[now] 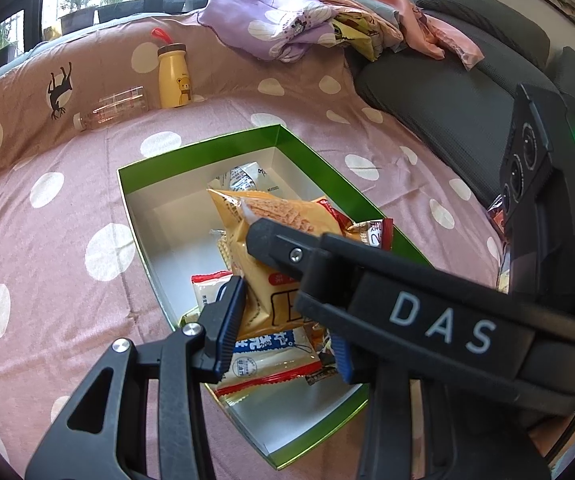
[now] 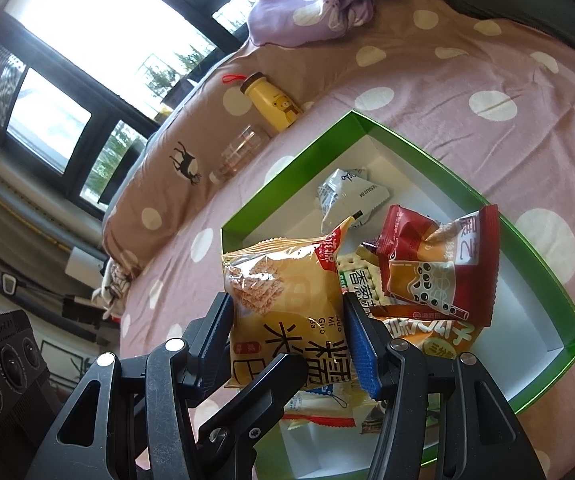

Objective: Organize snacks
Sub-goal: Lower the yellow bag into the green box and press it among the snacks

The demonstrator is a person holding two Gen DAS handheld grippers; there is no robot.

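A green box [image 1: 207, 145] [image 2: 287, 160] with a white inside lies on the spotted pink sheet and holds several snack packets. A yellow rice-cracker packet [image 1: 247, 216] [image 2: 287, 280] hangs above it. My right gripper [image 2: 291, 326] is shut on the packet's two side edges, and one of its black fingers [image 1: 279, 248] crosses the left wrist view. My left gripper [image 1: 285, 334] pinches the packet's lower end, with one finger [image 2: 275, 376] lying across its front. Its far pad is partly hidden. Below lie a red milk-tea packet [image 2: 439, 272], a silver-white packet [image 2: 347, 196] and a white-blue one [image 1: 271, 352].
A yellow bear bottle [image 1: 173, 76] stands by the brown spotted bolster, beside a clear bottle [image 1: 115, 108] lying on its side. Crumpled purple and pink cloth [image 1: 287, 28] is piled at the back. Dark grey cushions [image 1: 447, 100] border the right side.
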